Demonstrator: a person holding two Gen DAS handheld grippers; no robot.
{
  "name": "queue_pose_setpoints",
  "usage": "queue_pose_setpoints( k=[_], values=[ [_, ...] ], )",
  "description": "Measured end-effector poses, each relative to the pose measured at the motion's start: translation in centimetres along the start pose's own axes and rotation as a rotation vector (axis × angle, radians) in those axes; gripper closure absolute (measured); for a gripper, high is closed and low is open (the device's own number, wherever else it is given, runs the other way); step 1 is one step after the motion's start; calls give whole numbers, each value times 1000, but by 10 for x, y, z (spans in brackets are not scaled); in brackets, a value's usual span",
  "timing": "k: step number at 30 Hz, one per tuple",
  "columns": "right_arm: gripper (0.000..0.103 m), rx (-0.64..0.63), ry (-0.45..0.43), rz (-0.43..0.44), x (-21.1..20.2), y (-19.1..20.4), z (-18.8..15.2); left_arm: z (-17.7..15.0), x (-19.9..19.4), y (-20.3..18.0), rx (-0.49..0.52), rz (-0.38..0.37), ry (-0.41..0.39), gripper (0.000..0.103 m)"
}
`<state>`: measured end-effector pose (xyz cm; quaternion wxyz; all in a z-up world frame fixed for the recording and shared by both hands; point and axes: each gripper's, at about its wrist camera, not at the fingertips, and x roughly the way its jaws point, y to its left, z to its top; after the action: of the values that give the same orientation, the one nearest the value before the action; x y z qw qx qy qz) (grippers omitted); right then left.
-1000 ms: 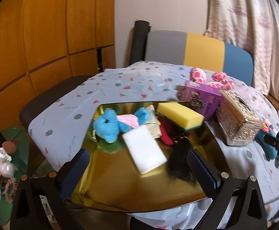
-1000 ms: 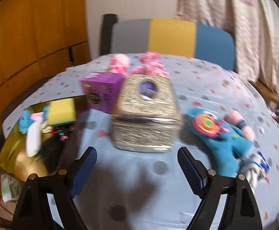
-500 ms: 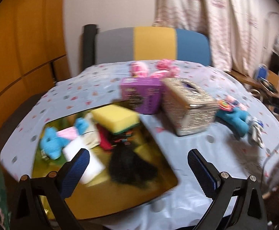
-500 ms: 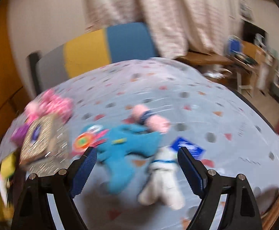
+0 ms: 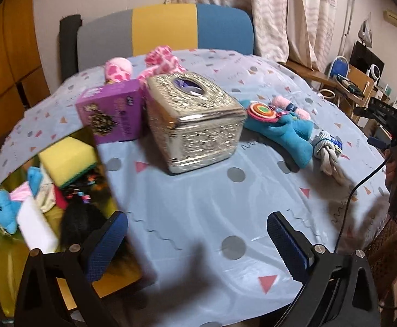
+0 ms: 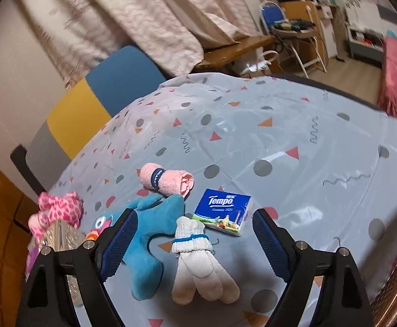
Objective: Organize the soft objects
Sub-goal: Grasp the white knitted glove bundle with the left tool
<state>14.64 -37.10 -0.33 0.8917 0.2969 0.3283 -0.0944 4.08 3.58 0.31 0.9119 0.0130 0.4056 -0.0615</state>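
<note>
While right hand-held gripper (image 6: 193,238) gapes wide | rolled socks (image 6: 198,261) lie between its fingers | left hand-held gripper (image 5: 198,234) wide, empty

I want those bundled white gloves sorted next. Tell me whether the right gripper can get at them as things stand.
Probably yes. The right gripper is open and empty, with the bundled white gloves lying between its fingers. The blue plush toy and blue Tempo tissue pack lie close beside, not over them.

The worktop (image 6: 252,136) is covered in pale blue with grey dots, pink and orange triangles, and squiggles. A teal plush (image 6: 154,229), a pink rolled towel (image 6: 168,181), white gloves (image 6: 198,259) and a blue-and-white tissue pack (image 6: 224,211) are seen. A silver embossed box (image 5: 193,120) and a purple carton (image 5: 111,114) are spotted too.
</note>
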Motion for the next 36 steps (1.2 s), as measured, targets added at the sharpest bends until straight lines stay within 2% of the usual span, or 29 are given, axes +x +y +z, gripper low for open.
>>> queue_pose_setpoints(
  k=[4, 10, 12, 15, 18, 25, 27, 34, 35, 36],
  values=[
    [15, 92, -23, 4, -4, -17, 2, 12, 16, -15, -17, -50, 41, 1],
    [15, 147, -55, 23, -10, -26, 5, 42, 36, -60, 68, -147, 24, 1],
    [15, 157, -53, 32, -10, -28, 7, 53, 45, -76, 83, -207, 34, 1],
    [15, 178, -54, 41, -10, -32, 8, 67, 61, -102, 115, -243, 40, 1],
    [15, 201, -69, 44, -13, -36, 8, 80, 78, -127, 159, -268, 52, 12],
    [15, 230, -51, 70, -9, -42, 9, 98, 112, -190, 261, -361, 97, 20],
    [15, 227, -52, 72, -9, -41, 10, 102, 124, -206, 280, -372, 111, 23],
    [15, 212, -33, 95, -5, -38, 9, 109, 163, -248, 270, -373, 173, 24],
    [15, 212, -28, 99, -4, -37, 9, 110, 169, -254, 275, -368, 180, 26],
    [15, 212, -24, 100, -3, -37, 9, 110, 178, -260, 283, -353, 192, 37]
  ],
)
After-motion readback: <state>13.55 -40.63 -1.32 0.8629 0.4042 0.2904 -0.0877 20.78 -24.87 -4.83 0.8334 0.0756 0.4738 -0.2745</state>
